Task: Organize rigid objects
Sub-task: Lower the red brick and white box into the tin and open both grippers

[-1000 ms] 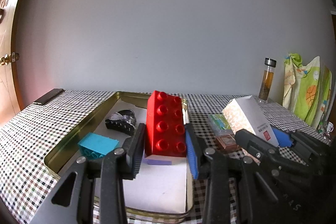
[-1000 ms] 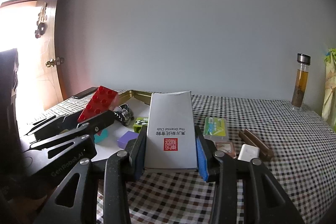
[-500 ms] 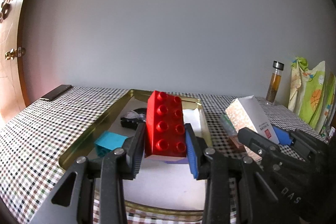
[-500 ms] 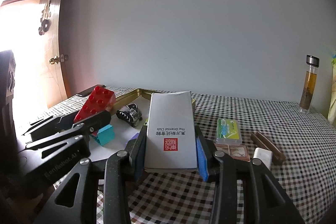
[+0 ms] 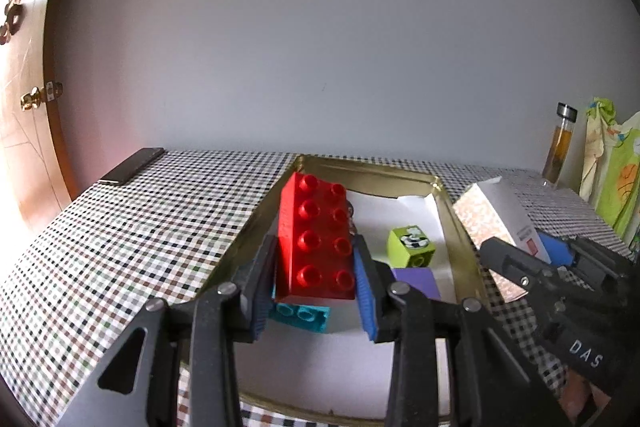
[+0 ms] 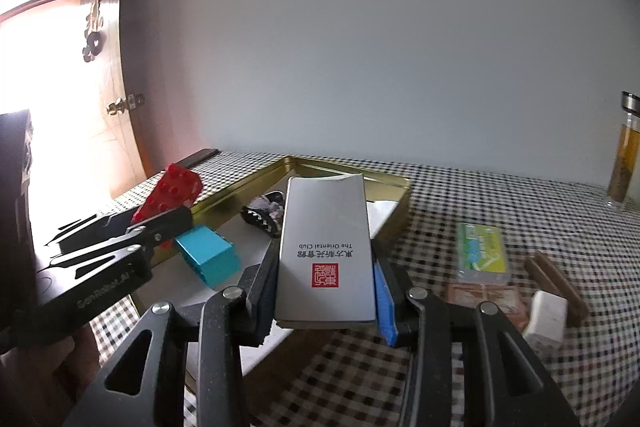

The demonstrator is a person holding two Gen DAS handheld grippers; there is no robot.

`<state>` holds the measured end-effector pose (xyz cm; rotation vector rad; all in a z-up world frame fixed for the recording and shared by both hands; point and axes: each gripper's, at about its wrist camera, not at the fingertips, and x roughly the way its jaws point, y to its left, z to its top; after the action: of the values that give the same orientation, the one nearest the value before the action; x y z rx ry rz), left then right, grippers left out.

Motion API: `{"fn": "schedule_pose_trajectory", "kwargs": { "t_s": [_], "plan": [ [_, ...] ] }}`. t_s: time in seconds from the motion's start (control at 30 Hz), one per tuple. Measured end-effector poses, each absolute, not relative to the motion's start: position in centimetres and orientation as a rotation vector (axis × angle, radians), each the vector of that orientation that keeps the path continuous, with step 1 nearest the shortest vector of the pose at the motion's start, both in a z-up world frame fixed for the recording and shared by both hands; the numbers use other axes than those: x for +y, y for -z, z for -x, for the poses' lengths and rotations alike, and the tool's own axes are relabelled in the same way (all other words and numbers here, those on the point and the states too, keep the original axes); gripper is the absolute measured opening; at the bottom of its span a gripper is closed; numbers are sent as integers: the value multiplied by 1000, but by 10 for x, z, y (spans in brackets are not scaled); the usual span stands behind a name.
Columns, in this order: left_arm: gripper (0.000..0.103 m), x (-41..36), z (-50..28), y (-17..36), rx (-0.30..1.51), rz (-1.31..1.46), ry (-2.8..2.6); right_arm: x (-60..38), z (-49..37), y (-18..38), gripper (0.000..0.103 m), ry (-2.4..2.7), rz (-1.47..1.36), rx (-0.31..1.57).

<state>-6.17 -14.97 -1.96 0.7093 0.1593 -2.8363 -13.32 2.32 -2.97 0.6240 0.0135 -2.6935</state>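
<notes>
We pinch the red building brick in our left tool above the gold tin tray, ready to drop it in; our right tool clamps the grey card box at the tray's near right rim.

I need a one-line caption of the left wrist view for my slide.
Left gripper holds a red brick over the gold tin tray; right gripper carries a white box alongside.
</notes>
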Motion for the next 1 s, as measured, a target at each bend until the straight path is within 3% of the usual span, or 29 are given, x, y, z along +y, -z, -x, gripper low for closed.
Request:
{"fn": "schedule_pose_trajectory", "kwargs": {
  "t_s": [0.53, 0.6, 0.67, 0.73, 0.87, 1.0],
  "plan": [
    [36, -166, 103, 16, 118, -868, 2780, -3, 170, 36, 44, 2610, -787, 38],
    [46, -167, 104, 16, 114, -865, 2762, -5, 174, 39, 45, 2587, -815, 42],
    [75, -168, 101, 15, 107, -838, 2743, -6, 174, 38, 49, 2599, -812, 47],
    [81, -169, 94, 14, 103, -804, 2735, -4, 172, 37, 66, 2609, -797, 40],
    [86, -167, 86, 12, 140, -780, 2744, 3, 166, 32, 71, 2634, -761, 23],
    [100, -153, 79, 10, 141, -737, 2776, 26, 157, 28, 71, 2663, -735, -18]
  ]
}}
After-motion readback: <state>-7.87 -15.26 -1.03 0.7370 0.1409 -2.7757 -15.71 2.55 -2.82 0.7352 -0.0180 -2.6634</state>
